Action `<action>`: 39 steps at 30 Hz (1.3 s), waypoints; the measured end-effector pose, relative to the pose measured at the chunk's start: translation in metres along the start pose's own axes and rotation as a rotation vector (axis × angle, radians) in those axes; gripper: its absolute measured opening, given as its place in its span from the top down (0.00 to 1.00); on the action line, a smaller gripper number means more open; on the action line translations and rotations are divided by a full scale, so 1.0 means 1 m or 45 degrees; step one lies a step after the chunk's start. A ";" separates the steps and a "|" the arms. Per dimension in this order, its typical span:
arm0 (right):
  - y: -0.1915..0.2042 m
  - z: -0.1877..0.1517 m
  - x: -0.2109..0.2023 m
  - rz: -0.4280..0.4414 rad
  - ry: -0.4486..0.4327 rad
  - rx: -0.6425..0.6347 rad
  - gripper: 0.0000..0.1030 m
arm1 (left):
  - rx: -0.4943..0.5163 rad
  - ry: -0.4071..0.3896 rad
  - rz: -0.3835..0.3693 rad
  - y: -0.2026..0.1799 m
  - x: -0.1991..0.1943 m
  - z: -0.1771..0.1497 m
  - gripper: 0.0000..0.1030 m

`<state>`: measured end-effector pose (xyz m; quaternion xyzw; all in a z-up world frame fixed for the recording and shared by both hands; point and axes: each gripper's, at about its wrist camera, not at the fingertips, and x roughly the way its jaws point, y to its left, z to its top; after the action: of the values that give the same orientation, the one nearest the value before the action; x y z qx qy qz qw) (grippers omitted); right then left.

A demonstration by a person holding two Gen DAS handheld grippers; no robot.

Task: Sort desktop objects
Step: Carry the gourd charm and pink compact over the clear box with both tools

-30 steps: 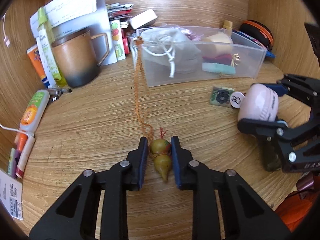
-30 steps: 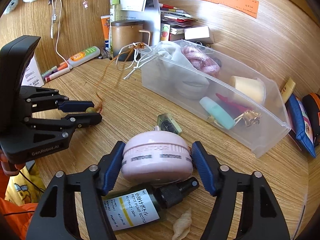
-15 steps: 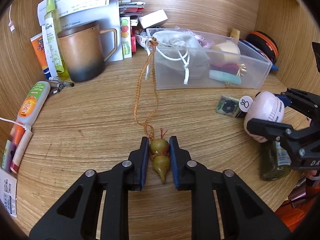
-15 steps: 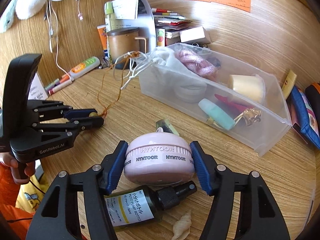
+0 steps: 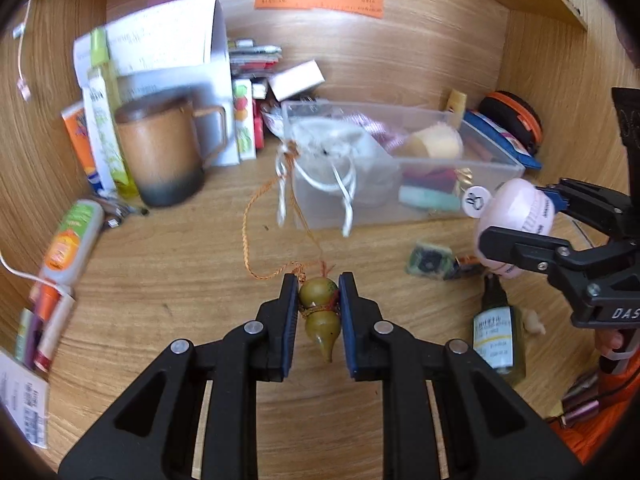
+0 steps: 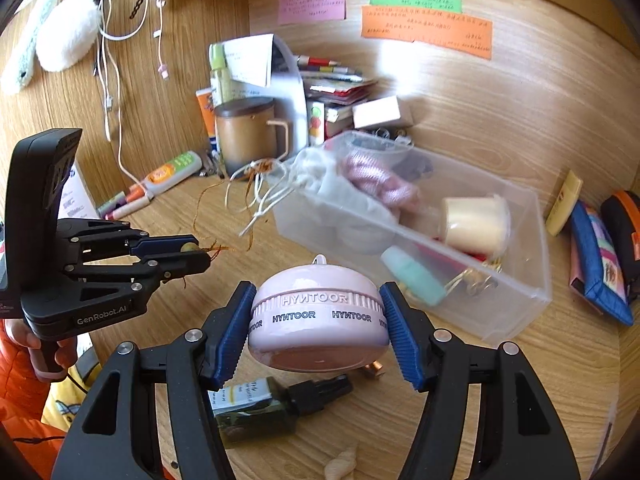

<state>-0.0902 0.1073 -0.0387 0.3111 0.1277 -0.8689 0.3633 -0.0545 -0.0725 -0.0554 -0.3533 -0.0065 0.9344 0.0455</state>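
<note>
My left gripper (image 5: 319,312) is shut on a small olive gourd charm (image 5: 320,314) and holds it above the desk. Its orange cord (image 5: 248,236) loops back to the clear plastic bin (image 5: 492,158), tangled with a white drawstring pouch (image 5: 340,148). My right gripper (image 6: 318,324) is shut on a round pink HYNTOOR case (image 6: 318,320) and holds it lifted near the bin's front (image 6: 516,312). The right gripper with the case also shows in the left wrist view (image 5: 516,228). The left gripper shows in the right wrist view (image 6: 192,254).
A dark green pump bottle (image 6: 260,406), a small shell (image 6: 342,462) and a small green square item (image 5: 428,266) lie on the desk. A brown mug (image 5: 164,156), tubes, pens and boxes crowd the back left. A blue pouch (image 6: 600,256) lies at the right wall.
Both grippers have risen and drawn closer to the bin. The gourd's cord has gone slacker and loops more. The pink case is higher above the pump bottle.
</note>
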 end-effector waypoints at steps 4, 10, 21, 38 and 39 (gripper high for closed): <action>-0.009 0.006 -0.006 -0.017 -0.031 0.009 0.42 | 0.012 -0.019 -0.003 -0.002 -0.003 0.008 0.81; -0.025 0.014 -0.017 -0.062 -0.084 0.018 0.42 | 0.008 -0.077 0.015 -0.003 -0.012 0.024 0.81; -0.051 0.028 -0.032 -0.125 -0.160 0.048 0.42 | 0.043 -0.160 0.038 -0.001 -0.028 0.062 0.81; -0.084 0.050 -0.026 -0.169 -0.191 0.057 0.42 | 0.146 -0.203 -0.016 -0.016 -0.021 0.112 0.81; -0.086 0.050 -0.025 -0.169 -0.188 0.061 0.42 | 0.151 -0.205 -0.021 -0.017 -0.020 0.114 0.81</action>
<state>-0.1600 0.1590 0.0152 0.2457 0.1000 -0.9144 0.3057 -0.1135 -0.0547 0.0438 -0.2735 0.0424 0.9581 0.0734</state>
